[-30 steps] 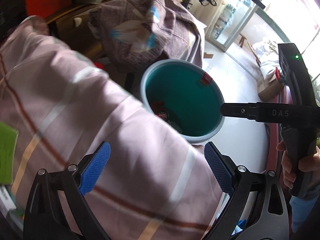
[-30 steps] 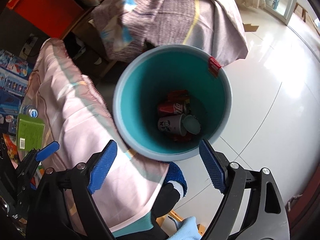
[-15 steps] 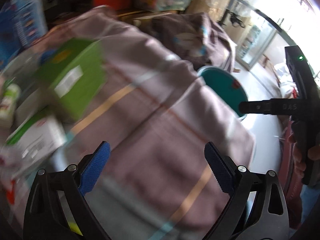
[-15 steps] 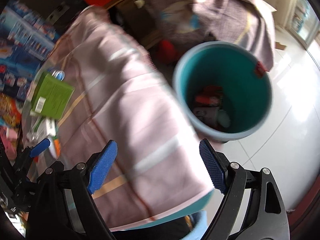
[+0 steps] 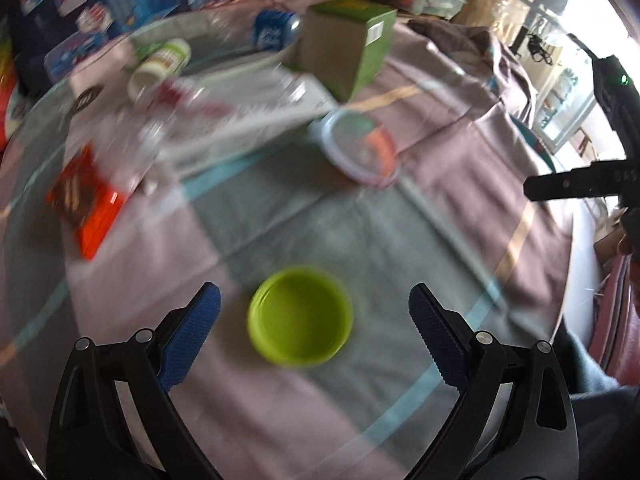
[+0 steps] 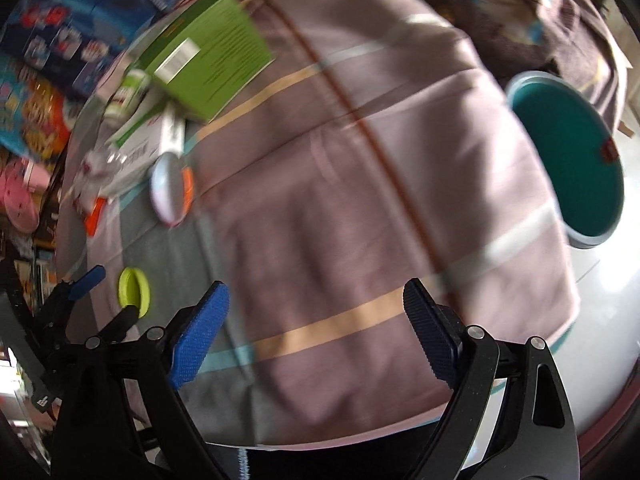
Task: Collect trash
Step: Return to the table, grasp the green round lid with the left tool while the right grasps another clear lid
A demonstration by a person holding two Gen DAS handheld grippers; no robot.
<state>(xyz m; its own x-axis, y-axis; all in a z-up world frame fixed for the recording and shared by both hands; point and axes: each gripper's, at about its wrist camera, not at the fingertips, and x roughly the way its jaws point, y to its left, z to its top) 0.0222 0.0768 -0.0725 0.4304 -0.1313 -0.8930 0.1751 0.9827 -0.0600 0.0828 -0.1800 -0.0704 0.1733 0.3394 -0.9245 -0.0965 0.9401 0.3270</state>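
Lid (image 5: 300, 316), lime-green, open side up on the tablecloth (image 5: 460, 168) between the wide left gripper (image 5: 314, 334) pads: descend squarely and pinch across the rim, while the empty right gripper (image 6: 316, 334), jaws opening, hangs toward the bin (image 6: 568, 160).

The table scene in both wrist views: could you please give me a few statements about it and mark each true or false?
1. The lime-green lid lies on the table between the left gripper's open jaws, untouched. True.
2. The right gripper holds a can. False: nothing is between its jaws, which are opening over bare tablecloth.
3. The green box is inside the bin. False: it stands on the table.
4. The teal bin stands on the floor past the table's edge. True.
5. The orange packet lies on the lime-green lid. False: they lie apart.
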